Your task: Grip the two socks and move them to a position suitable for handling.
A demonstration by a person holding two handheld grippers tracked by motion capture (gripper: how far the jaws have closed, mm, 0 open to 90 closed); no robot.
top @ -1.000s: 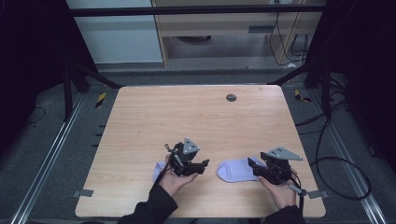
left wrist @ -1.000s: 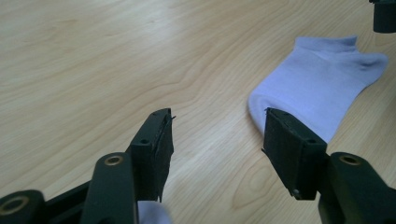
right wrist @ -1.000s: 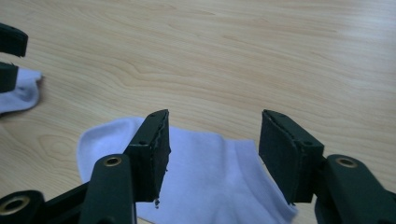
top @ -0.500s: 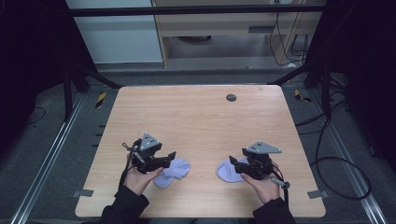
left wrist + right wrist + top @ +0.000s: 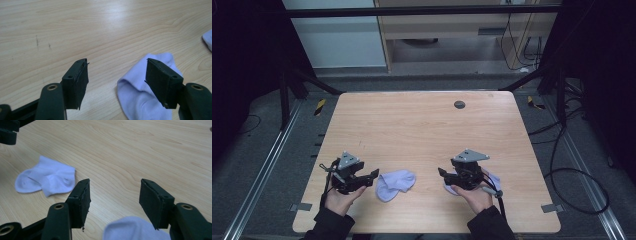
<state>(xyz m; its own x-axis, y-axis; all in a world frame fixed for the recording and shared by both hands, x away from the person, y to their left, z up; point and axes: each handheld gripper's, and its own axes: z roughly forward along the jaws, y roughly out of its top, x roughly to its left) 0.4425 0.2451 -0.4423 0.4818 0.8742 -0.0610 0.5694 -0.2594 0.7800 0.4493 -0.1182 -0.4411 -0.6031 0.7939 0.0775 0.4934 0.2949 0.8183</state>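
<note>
Two pale lilac-white ankle socks lie on a light wood worktop near the person's edge. Left sock lies flat, bent in an L with toe and cuff both rounded, plain fabric, soft folds; it sits just beside the left claw, toward the middle of the worktop. In the left gripper view the same sock lies under and past one jaw, not between the pads; the left claw has its jaws wide apart, having just been opening, with only bare wood between them, gripping nothing. Right sock is mostly hidden under the right claw and the hand that carries it, a bit of pale fabric showing on both sides. In the right gripper view the right claw stands wide, its jaws just having eased in a little; the rounded end of that sock sits low at the bottom, below the pads, not pinched. The left sock lies farther off there. No brand, label or writing readable on either sock. No containers. A small dark round disc sits on the far part of the worktop, well apart from both socks.
</note>
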